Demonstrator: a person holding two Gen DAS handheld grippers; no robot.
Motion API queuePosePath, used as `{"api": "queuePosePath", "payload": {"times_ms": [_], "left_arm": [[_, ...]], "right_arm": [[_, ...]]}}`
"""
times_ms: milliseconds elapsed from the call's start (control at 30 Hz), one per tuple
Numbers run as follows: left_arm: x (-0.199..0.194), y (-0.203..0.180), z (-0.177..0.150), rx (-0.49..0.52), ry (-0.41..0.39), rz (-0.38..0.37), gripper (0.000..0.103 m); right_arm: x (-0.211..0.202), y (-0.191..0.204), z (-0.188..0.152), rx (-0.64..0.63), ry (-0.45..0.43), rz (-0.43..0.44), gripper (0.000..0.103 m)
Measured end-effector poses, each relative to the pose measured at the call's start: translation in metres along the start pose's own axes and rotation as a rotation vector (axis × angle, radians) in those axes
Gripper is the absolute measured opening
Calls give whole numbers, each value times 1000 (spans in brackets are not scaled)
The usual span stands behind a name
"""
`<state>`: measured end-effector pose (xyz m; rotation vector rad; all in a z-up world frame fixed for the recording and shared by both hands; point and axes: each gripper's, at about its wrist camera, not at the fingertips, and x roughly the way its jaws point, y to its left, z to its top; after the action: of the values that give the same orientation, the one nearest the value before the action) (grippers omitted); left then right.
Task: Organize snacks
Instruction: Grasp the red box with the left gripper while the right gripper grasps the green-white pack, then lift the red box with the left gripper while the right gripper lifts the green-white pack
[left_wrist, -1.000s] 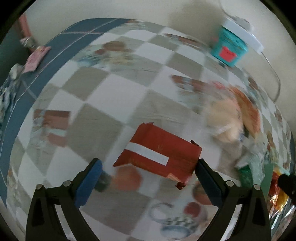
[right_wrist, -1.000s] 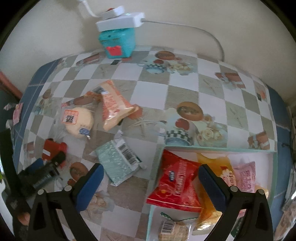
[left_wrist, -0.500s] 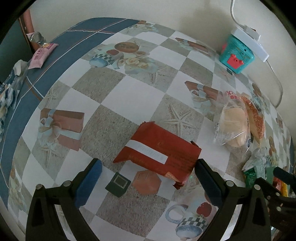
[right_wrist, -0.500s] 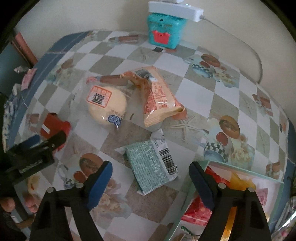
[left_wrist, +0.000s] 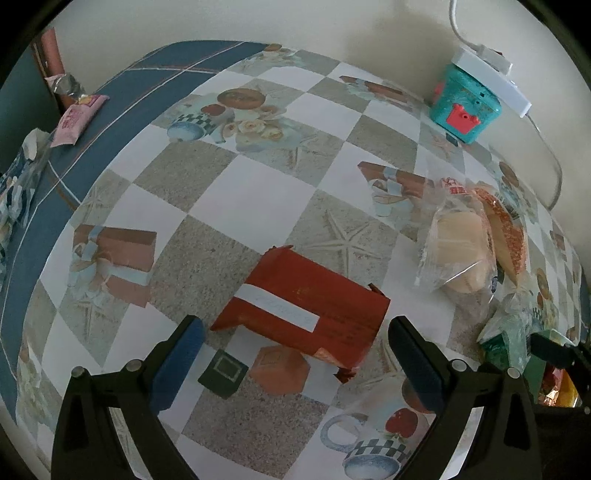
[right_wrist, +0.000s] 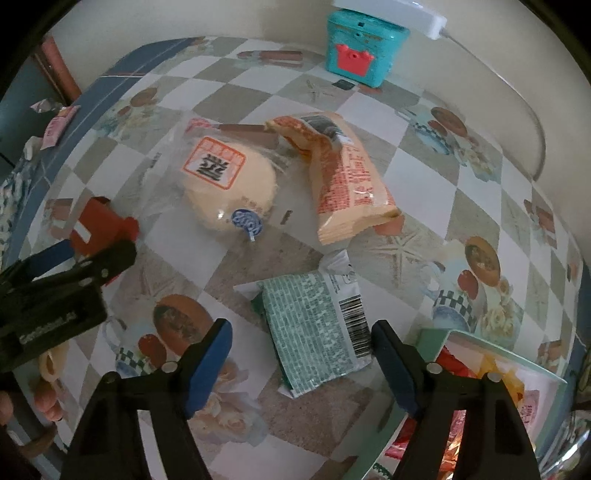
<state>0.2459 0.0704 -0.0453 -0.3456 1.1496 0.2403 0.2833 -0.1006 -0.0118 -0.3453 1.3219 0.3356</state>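
My right gripper (right_wrist: 301, 356) hangs over the green packet (right_wrist: 314, 328), which lies flat on the checked tablecloth (right_wrist: 373, 110) just beside the tray (right_wrist: 509, 354). The jaws have just been closing; the packet sits between them, but the pads are not yet pressing on it, so I log them as apart.

My left gripper (left_wrist: 295, 363) stands wide apart above the red packet (left_wrist: 306, 312), nothing clamped.

Handling, judged from looks only:
- Green packet: thin foil wrap, probably light and soft, with crimped ends. It should crumple rather than resist. I would close across its short width at mid-body, not on the loose torn-looking flap at the top.
- Red packet: looks stiffer, box-like with folded corners; I would grip it across the narrow sides.
- Bun in clear wrap (right_wrist: 229, 184): squashy, film likely slippery; a light squeeze only.
- Orange packet (right_wrist: 347, 177): puffed, contents possibly brittle.

Hard to read:
- Tray is cut off by the frame edge and the right finger; I see red, yellow and pink wrappers inside but cannot count them or judge free space.
- In the left view, the green packet is squeezed at the rim, partly behind the right gripper.
- Whether the green packet's lower edge overlaps the tray rim, I cannot tell.
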Motion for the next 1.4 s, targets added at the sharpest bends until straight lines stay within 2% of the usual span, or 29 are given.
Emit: {"api": "queuePosePath", "payload": {"times_ms": [100, 167, 433, 933, 1033, 1133, 1200, 1233, 1267, 1400], "left_arm": [[0, 1, 0, 1, -5, -1, 100], [0, 1, -1, 4, -9, -4, 100], [-1, 2, -2, 3, -17, -10, 100], [4, -1, 0, 1, -30, 6, 100], [2, -3, 0, 12, -42, 24, 89], [2, -4, 0, 16, -41, 20, 87], [1, -6, 0, 21, -44, 17, 81], [0, -7, 0, 23, -46, 18, 73], [-1, -7, 0, 26, -49, 22, 70], [0, -9, 1, 35, -43, 17, 70]], "right_arm": [[-3, 3, -1, -2, 0, 12, 68], [-5, 5, -2, -5, 1, 30, 66], [4, 25, 3, -28, 23, 3, 66], [23, 29, 12, 10, 33, 10, 66], [22, 25, 11, 25, 33, 16, 66], [20, 23, 10, 34, 36, 13, 66], [19, 21, 10, 40, 39, 11, 66], [20, 21, 11, 43, 40, 10, 66], [20, 21, 11, 45, 40, 9, 66], [21, 22, 14, 57, 47, 4, 66]]}}
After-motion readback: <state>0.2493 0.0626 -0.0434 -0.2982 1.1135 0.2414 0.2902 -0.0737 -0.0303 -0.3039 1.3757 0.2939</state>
